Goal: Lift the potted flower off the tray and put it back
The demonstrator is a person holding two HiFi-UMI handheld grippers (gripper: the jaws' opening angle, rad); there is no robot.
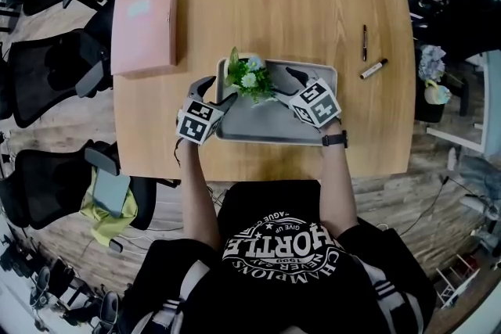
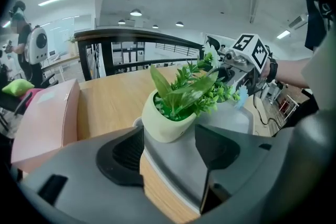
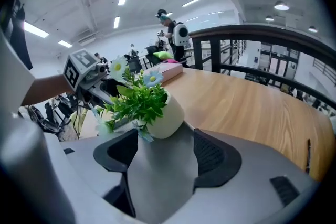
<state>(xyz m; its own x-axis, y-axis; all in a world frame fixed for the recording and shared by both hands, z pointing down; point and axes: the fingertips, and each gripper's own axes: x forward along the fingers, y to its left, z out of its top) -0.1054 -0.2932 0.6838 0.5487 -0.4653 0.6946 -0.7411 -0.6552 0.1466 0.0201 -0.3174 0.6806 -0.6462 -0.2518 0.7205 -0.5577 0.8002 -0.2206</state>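
Potted flower [image 1: 249, 78] pot hidden under own foliage, head view — pink box [image 2: 44, 123] corner behind left hand-held gripper [image 2: 169, 136].

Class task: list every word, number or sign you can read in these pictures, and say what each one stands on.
"CHAMPIONS": upside down on the black T-shirt.
"GIVE UP": in the same T-shirt print.
Other words on the T-shirt: too distorted to be sure.
Label on the pink box: too small to read.
On the left gripper and right gripper: square markers only, no words.

pale green pot [image 2: 165, 126], grey tray [image 1: 274, 125], pink box [image 1: 145, 26], wood-grain table [image 1: 297, 12].
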